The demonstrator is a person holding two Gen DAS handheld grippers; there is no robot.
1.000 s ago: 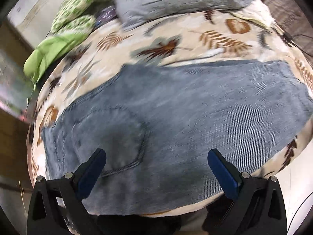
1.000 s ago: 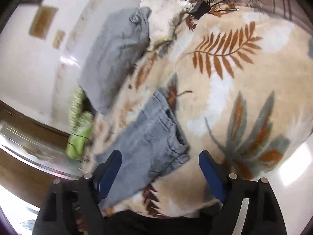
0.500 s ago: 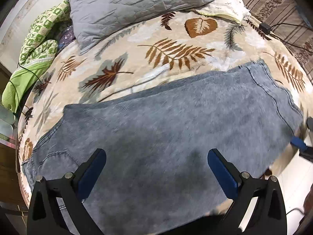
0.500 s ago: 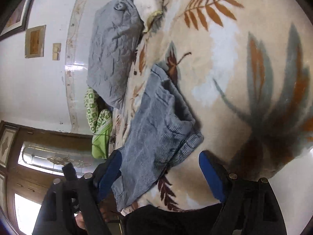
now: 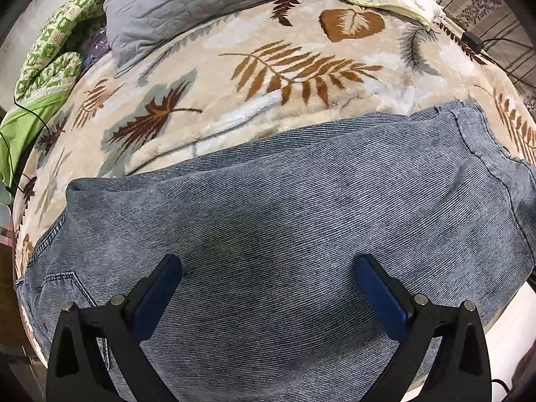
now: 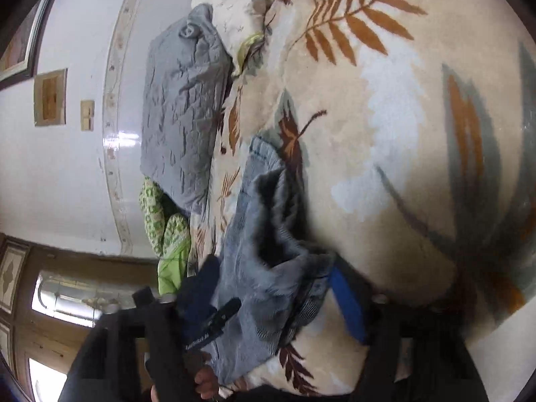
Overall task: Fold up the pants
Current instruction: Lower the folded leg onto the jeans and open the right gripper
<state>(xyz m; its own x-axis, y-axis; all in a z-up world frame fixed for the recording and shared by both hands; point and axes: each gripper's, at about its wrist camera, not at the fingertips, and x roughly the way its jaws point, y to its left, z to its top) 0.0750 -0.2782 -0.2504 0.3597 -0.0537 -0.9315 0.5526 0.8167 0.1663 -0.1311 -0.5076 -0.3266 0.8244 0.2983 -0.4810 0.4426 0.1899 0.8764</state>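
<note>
Grey-blue corduroy pants (image 5: pixel 284 227) lie flat across the leaf-print blanket (image 5: pixel 301 73), waist and back pocket at the left, leg hems at the right. My left gripper (image 5: pixel 268 284) is open and hovers just above the middle of the pants, touching nothing. In the right wrist view the pants (image 6: pixel 261 254) run away from me, and their hem end sits between the fingers of my right gripper (image 6: pixel 271 298). Its jaws stand wide apart around the hem cloth, blurred by motion.
A grey quilted pillow (image 5: pixel 207 3) and a green patterned cloth (image 5: pixel 47 60) lie at the far side of the bed. A black charger and cable (image 5: pixel 472 38) lie at the far right. A white wall (image 6: pixel 67 167) and a wooden door lie beyond the bed.
My left gripper has moved right along the pants from the pocket toward the legs and lower. My right gripper has come down onto the hem end, which now lies between its fingers.
</note>
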